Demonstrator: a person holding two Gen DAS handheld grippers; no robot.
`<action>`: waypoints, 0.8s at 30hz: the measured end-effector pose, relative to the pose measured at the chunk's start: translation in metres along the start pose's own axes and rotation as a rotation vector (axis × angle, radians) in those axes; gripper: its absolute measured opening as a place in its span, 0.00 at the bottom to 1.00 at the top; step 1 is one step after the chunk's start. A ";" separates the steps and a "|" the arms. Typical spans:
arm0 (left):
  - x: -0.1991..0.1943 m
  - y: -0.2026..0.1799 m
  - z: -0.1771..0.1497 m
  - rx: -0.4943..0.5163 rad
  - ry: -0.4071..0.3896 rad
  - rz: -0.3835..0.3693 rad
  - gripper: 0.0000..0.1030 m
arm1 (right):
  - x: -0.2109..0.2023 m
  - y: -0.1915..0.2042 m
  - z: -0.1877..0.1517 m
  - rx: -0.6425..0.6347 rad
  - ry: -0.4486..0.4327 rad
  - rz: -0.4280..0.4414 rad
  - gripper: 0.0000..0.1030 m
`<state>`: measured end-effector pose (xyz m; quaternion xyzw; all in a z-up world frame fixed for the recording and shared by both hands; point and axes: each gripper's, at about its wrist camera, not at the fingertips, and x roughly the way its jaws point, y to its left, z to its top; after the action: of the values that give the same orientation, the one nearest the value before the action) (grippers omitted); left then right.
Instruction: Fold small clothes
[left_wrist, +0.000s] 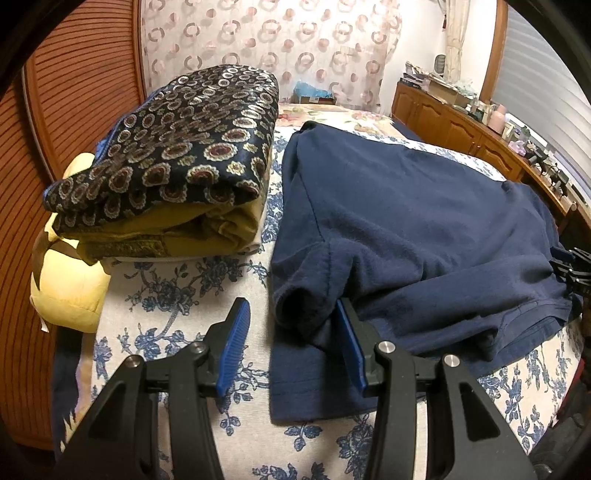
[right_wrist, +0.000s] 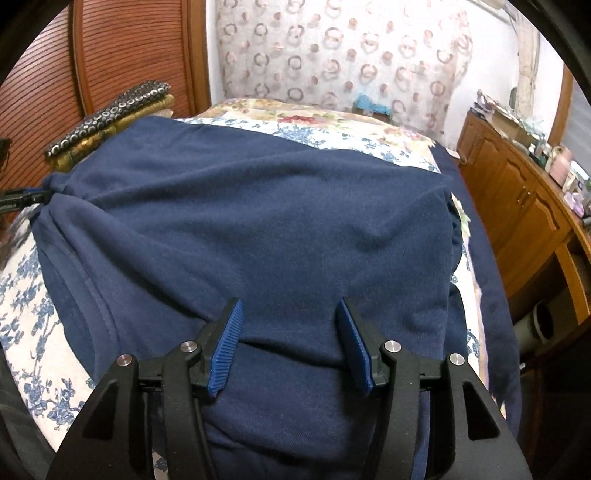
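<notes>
The right gripper (right_wrist: 288, 332) has its jaws apart over the near part of a navy T-shirt (right_wrist: 258, 206). The T-shirt lies on a floral bedcover (right_wrist: 29, 291). Folded patterned clothes (right_wrist: 110, 110) sit far left.

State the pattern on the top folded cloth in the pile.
Dark folded cloth with gold-ringed circular medallions; clearest in the left wrist view.

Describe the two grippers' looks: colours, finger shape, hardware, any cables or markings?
Both match. The left gripper and right gripper have matte black angular linkage arms with triangular cut-outs, joined by round silver pivot pins. Each finger ends in a flat blue pad with fine ribbing on its face; same ribbed pad on the right. No cables, labels or sleeves show.
</notes>
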<state>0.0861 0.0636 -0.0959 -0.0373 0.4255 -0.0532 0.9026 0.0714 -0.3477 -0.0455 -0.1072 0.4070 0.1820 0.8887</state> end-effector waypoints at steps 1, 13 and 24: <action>0.000 0.000 0.000 -0.004 0.000 -0.004 0.45 | 0.000 -0.001 0.000 0.004 0.001 0.002 0.54; 0.000 -0.006 -0.002 0.008 -0.007 -0.065 0.33 | 0.001 -0.003 -0.001 0.013 -0.001 0.007 0.54; -0.042 -0.028 0.015 0.013 -0.155 -0.177 0.06 | 0.000 -0.003 -0.001 0.015 -0.001 0.008 0.54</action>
<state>0.0695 0.0413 -0.0514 -0.0727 0.3489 -0.1325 0.9249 0.0724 -0.3506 -0.0462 -0.0989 0.4081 0.1828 0.8890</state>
